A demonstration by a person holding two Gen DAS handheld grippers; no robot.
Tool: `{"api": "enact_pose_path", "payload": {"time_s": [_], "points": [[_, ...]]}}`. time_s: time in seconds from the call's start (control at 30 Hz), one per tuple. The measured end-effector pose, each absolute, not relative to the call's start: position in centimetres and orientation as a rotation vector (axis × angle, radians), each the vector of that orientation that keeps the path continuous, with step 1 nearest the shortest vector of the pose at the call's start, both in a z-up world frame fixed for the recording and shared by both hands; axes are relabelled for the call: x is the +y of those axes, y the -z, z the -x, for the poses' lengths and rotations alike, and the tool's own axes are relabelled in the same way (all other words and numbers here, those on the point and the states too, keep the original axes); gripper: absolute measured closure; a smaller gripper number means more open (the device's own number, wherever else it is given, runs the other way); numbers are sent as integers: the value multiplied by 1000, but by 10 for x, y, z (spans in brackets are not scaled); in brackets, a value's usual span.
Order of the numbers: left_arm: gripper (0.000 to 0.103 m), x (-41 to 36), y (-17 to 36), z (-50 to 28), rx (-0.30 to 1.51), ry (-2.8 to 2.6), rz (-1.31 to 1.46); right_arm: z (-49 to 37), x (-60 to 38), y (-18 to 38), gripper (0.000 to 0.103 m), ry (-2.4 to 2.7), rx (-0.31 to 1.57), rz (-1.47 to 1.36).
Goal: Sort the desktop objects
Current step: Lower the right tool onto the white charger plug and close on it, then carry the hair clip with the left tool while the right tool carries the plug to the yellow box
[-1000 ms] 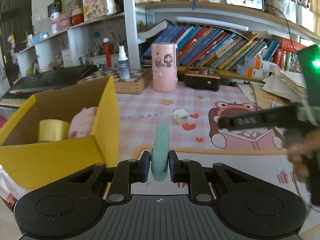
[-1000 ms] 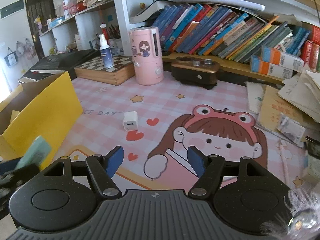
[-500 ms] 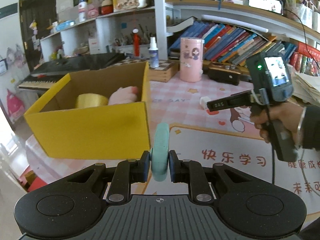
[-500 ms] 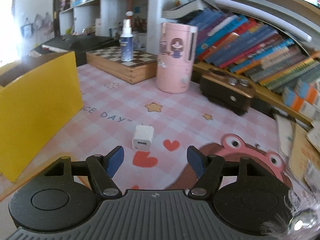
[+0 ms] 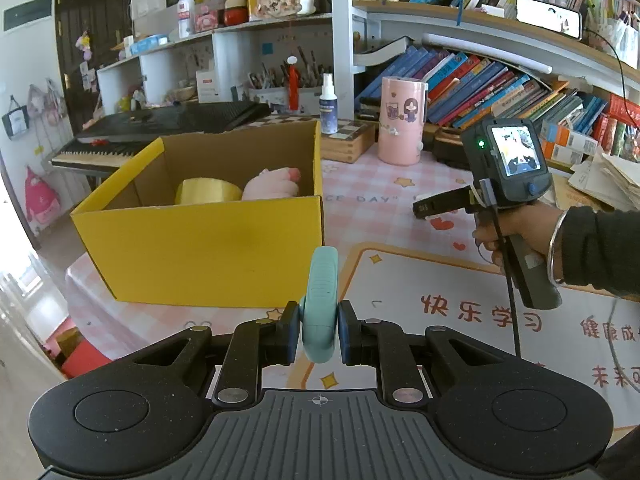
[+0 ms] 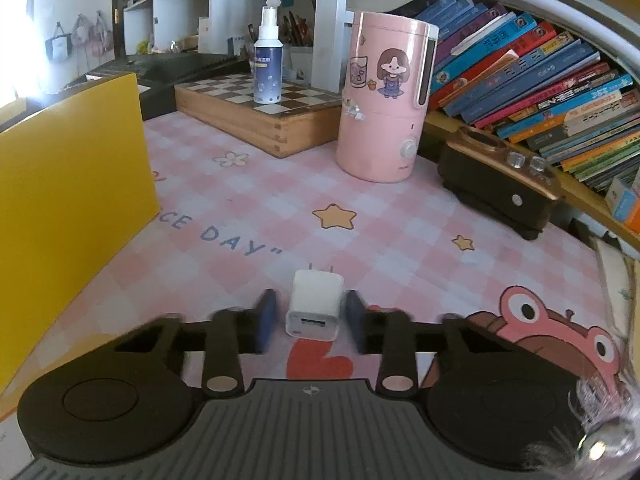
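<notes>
The white charger (image 6: 315, 307), prongs pointing away from me, lay on the pink checked mat (image 6: 400, 232) directly between the fingers of my right gripper (image 6: 312, 322). A second earlier that gripper had hung wide above the mat with the charger well ahead of it; since then I had brought it forward and down, and its jaws were closing. The blurred pads stood just beside the charger's sides, and a narrow gap was visible on each, so the grip was not yet made. My left gripper (image 5: 319, 334) had remained clamped on the teal object (image 5: 321, 304), now held in front of the yellow box (image 5: 208, 248), which already contained a yellow tape roll (image 5: 208, 192) and a pink plush (image 5: 272, 184). I judged both items nearly ready for the box.
</notes>
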State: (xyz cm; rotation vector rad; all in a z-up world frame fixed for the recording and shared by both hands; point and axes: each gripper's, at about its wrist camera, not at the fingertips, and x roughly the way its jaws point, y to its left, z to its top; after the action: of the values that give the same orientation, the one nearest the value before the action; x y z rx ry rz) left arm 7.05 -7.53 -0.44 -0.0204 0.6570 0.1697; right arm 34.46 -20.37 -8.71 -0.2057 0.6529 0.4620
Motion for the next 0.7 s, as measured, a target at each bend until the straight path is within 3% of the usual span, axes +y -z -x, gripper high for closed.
{"api": "enact_pose_path", "payload": {"time_s": [0.7], "points": [[85, -62, -3, -58, 572, -35, 56, -235, -234, 17, 79, -470, 654, 44]]}}
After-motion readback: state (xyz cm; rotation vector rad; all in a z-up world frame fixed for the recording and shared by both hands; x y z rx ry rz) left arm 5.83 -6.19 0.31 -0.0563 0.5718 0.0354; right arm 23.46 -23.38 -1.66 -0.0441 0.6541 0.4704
